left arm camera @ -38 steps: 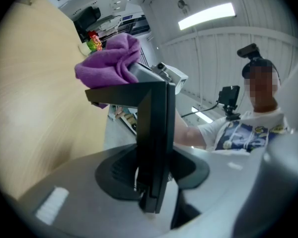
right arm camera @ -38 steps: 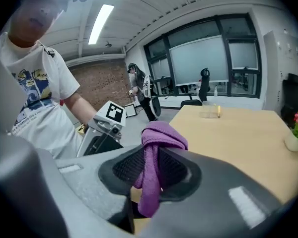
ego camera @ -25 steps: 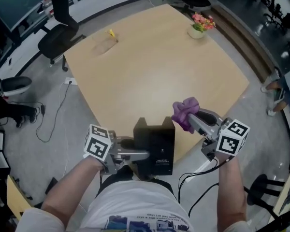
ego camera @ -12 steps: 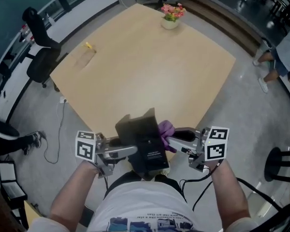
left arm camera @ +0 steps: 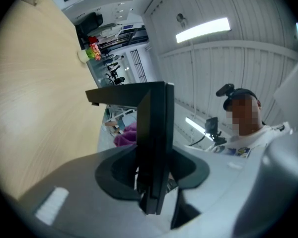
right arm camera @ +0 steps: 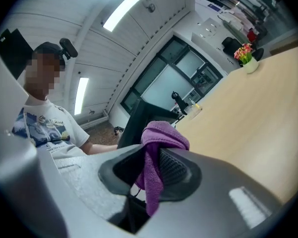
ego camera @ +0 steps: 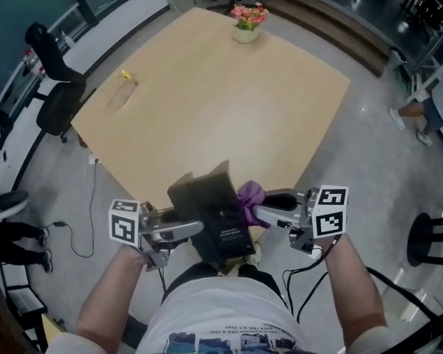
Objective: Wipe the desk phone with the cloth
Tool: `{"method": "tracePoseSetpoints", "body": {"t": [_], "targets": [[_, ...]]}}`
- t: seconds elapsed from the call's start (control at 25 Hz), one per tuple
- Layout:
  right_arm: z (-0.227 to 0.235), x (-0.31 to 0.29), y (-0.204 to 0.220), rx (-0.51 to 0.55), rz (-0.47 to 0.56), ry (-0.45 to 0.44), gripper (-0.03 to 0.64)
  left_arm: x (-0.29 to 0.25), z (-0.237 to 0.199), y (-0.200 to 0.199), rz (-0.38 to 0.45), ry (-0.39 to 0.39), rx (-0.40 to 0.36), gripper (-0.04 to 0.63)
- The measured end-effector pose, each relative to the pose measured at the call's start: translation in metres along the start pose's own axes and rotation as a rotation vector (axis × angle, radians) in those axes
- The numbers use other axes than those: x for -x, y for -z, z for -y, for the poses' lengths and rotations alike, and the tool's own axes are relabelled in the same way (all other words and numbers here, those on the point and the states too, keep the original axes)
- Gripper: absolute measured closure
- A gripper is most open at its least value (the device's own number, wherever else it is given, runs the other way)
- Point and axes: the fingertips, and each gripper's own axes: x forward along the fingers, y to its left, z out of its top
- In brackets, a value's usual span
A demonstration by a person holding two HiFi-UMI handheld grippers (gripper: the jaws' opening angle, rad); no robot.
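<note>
Left gripper [ego camera: 196, 229] fingers tight on desk phone [ego camera: 210, 209], lengthwise away from person [ego camera: 214, 323]; right gripper's [ego camera: 260, 206] on cloth [ego camera: 249, 194].

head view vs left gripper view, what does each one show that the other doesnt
Only the head view shows both grippers at once: the left gripper clamped on the black phone and the right gripper holding the purple cloth right beside the phone, plus an office chair on the floor. Only the left gripper view shows the ceiling light and the phone's thin edge pinched between its jaws. Both show the phone, the cloth, the wooden table and the flower pot.
</note>
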Motion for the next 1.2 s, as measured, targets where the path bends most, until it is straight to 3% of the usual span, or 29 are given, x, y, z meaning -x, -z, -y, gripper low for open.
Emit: {"method": "tracePoseSetpoints", "body": {"t": [0.24,0.36,0.48,1.2], "targets": [[0.000,-0.026,-0.021,-0.005,0.035,-0.045,0.529,-0.004,0.007,0.011,-0.010,0.013,0.003,0.414],[-0.004,-0.031,-0.014,-0.050,0.041,-0.085,0.529,-0.003,0.008,0.011,0.002,0.015,0.006,0.414],[-0.010,-0.032,0.009,-0.062,-0.019,-0.111,0.529,0.001,0.011,0.009,0.023,0.009,0.000,0.414],[-0.043,-0.008,0.128,-0.119,-0.170,0.059,0.529,0.019,-0.012,-0.019,0.167,-0.108,0.008,0.414]]}}
